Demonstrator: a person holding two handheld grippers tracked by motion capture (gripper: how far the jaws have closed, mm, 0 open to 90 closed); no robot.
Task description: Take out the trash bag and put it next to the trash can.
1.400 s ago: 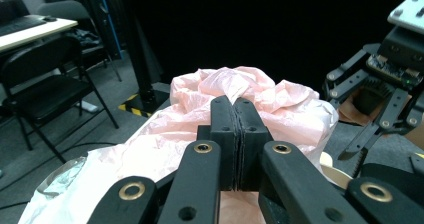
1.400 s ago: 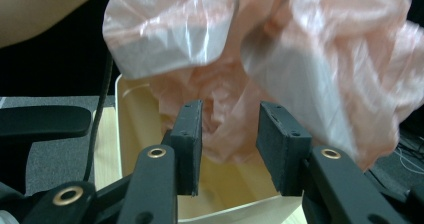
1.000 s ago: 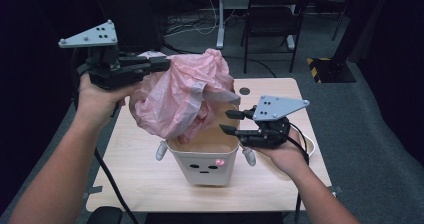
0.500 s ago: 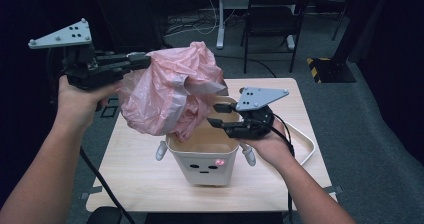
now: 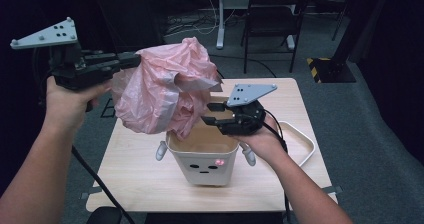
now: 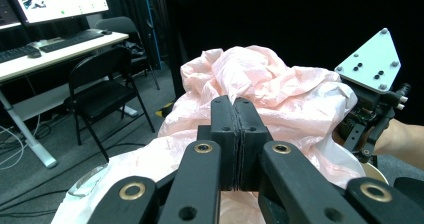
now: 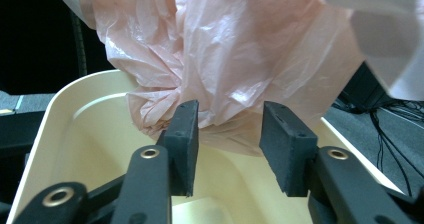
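A crumpled pink plastic bag (image 5: pixel 162 91) hangs in the air above a small cream bin (image 5: pixel 202 156), its lowest folds dipping just inside the bin's open top on the far left side. The bin stands on a light wooden table (image 5: pixel 140 179), near the middle of the front edge, with a simple face on its front wall and a small arm-like knob on each side. The left gripper (image 5: pixel 131 60) is held high, beyond the table's left edge, and its jaws are clenched on the upper left part of the bag; in the left gripper view the two pads press tightly together with the pink plastic (image 6: pixel 260 84) bunched just past them. The right gripper (image 5: pixel 211 113) hovers over the far right rim of the bin, its jaws released and spread apart, pointing toward the hanging bag; in the right gripper view the bag (image 7: pixel 225 54) hangs just beyond the open pads, above the bin's cream interior (image 7: pixel 95 134). A white tray (image 5: pixel 305 144) lies on the table near the right edge, behind the right hand (image 5: pixel 260 139). A black folding chair (image 5: pixel 277 14) stands on the grey floor beyond the table's far edge.
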